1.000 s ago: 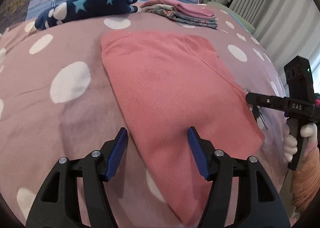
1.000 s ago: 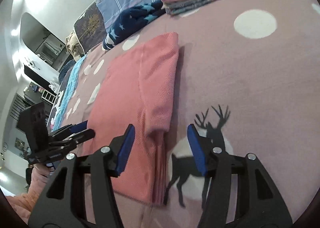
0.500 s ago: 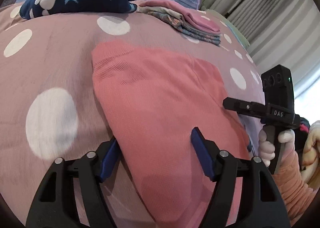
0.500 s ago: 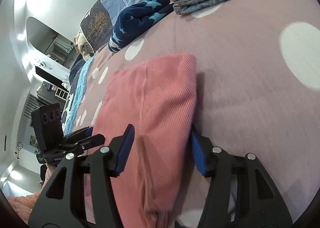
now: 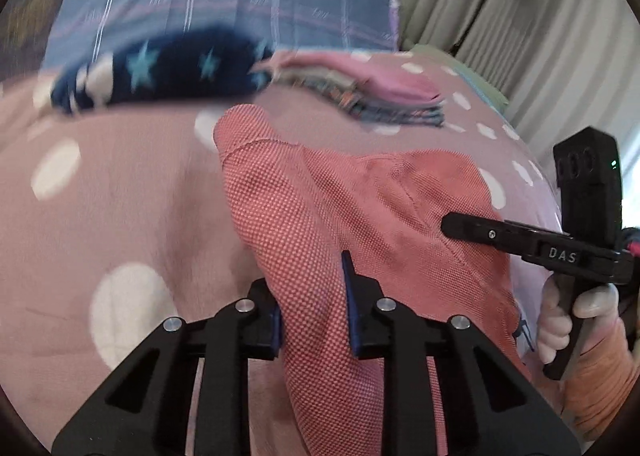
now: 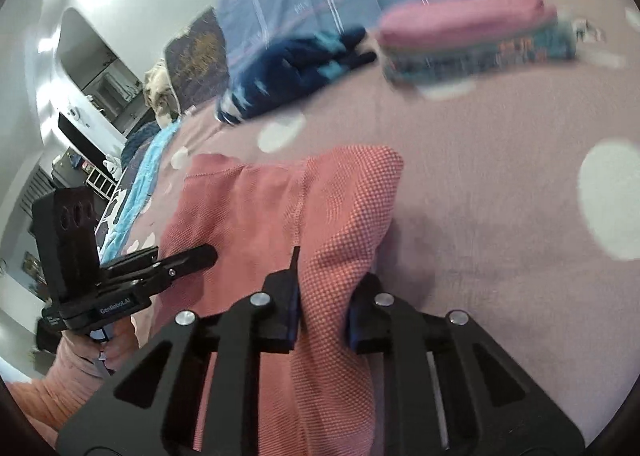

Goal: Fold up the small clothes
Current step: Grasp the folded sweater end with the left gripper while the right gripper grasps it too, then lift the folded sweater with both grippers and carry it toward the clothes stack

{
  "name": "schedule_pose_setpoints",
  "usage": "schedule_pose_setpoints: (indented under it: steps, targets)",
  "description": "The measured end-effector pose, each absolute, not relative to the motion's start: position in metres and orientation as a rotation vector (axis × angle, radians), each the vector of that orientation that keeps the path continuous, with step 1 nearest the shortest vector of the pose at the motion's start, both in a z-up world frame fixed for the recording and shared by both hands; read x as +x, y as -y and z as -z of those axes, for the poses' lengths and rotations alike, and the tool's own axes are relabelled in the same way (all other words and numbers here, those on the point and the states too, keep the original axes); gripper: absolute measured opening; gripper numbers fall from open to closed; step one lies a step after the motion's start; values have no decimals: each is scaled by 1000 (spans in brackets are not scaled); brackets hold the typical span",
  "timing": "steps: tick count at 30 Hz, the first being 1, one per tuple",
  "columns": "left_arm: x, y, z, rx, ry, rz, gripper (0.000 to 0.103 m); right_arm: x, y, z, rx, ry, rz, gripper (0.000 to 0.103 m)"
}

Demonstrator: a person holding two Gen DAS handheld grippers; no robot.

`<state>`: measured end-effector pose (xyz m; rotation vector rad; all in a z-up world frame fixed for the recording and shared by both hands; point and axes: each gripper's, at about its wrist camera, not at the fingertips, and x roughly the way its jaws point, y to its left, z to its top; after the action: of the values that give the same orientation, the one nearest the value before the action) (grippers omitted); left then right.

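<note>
Both hand-held grippers, left (image 5: 312, 320) and right (image 6: 322, 310), were closing, pinching the garment (image 5: 360, 224). At 12 o'clock sat a stack (image 5: 360, 92). A shallow pinch might slip, spoiling the fold.

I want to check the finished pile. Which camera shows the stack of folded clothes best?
The right wrist view: the stack of folded clothes appears side-on, pink layer above patterned ones, though blurred. The left wrist view shows the stack smaller, also blurred, beside the navy star garment.

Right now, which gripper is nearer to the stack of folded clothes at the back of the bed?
Right, though only slightly. The right gripper and the left gripper, both closing, each pinch the pink garment; the stack lies beyond on the right side.
</note>
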<state>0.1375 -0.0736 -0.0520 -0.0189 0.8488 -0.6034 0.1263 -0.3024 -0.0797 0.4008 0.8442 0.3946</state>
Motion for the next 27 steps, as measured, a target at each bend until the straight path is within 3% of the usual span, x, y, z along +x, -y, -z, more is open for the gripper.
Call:
schedule_pose_setpoints:
  steps: [10,27]
  targets:
    - [85,87,-26,24,-647,649,22,43,308,-1,300,-577,-370,17]
    - [42,190,-117,204,-430,776,22,-43,382,-87,258,-312,-207,16]
